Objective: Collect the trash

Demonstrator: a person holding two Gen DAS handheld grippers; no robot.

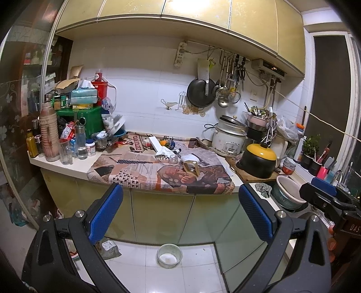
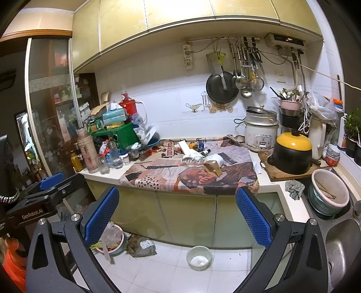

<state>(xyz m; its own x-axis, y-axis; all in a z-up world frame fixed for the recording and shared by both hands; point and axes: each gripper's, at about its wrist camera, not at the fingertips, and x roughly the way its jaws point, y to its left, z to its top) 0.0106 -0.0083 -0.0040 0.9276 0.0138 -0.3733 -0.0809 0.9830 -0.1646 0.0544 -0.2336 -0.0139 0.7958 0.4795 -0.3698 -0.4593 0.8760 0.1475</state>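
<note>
Jaws on both the left gripper (image 1: 180, 211) and right gripper (image 2: 178, 209) are wide open and empty, well back from the bench (image 1: 74, 168), so I'd go first for the small cardboard box (image 1: 191, 169) sitting on the newspaper (image 1: 144, 171).

You had warm, yellowish indoor light from above. In the left view it glared white off the cabinets (image 1: 180, 9) and washed their sheen out; in the right view the same cabinets (image 2: 180, 13) stayed evenly lit. The wall (image 1: 144, 90) was bright, and the table (image 1: 74, 166) sharp enough to read newsprint. The floor (image 2: 225, 270) threw a soft reflection. Your fisheye bent straight lines hard near the rims, with black corners. The window (image 1: 329, 90) was dark. The near fingers (image 2: 101, 214) looked slightly soft.
</note>
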